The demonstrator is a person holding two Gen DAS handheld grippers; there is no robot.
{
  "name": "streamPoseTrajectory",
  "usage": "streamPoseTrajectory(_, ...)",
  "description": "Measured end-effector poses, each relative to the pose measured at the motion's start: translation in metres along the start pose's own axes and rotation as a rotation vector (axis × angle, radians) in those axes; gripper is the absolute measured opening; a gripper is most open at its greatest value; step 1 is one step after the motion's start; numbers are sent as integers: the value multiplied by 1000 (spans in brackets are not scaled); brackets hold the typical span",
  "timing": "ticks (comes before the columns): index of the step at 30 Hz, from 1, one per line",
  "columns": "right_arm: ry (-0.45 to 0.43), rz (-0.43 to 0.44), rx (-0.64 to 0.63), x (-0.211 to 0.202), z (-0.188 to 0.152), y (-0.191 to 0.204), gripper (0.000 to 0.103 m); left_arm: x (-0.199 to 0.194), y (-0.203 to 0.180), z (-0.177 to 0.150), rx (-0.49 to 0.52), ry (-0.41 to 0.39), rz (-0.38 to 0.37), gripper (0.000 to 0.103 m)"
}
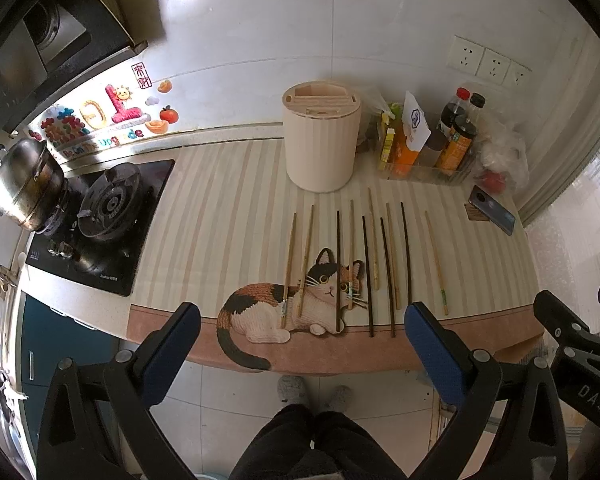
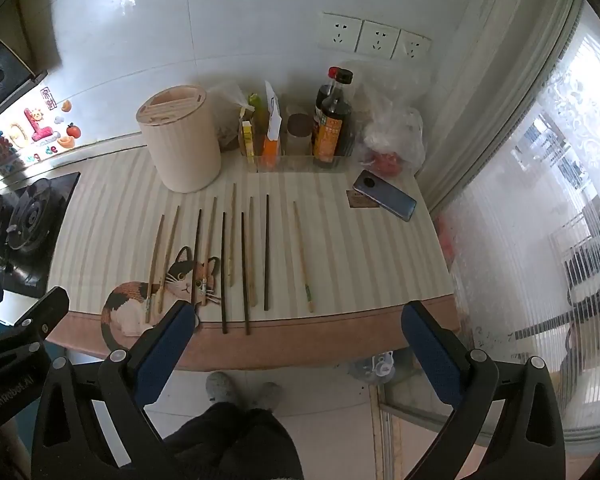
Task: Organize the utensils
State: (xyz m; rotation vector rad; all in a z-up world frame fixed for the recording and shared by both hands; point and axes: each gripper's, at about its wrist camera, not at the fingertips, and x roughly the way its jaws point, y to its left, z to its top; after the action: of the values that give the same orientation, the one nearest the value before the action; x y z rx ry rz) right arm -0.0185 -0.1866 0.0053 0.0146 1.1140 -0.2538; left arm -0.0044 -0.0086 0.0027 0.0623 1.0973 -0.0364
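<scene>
Both tools hang above the front edge of the counter, tilted down at it, and nothing is gripped: the left gripper has its blue-padded jaws spread wide over the cat picture, and the right gripper is just as wide, with bare mat between its fingers. The chopsticks lie in a loose row on the striped mat, nine of them, some pale bamboo, some dark, running front to back, the leftmost ones crossing the printed calico cat. Behind them stands the cream round utensil holder, slotted top facing up. To its right sits a clear tray of sauce bottles, with a phone near the counter's right end.
</scene>
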Motion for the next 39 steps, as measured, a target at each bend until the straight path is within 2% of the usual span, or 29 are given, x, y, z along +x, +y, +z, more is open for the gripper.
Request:
streamPoseTrajectory(20, -10, 3, 2, -3, 0, -1, 103, -8, 5, 3, -1, -8, -7, 103)
streamPoseTrajectory(39, -42, 2, 10, -26, -2, -4, 103, -19, 8, 1, -4, -29, -18, 103)
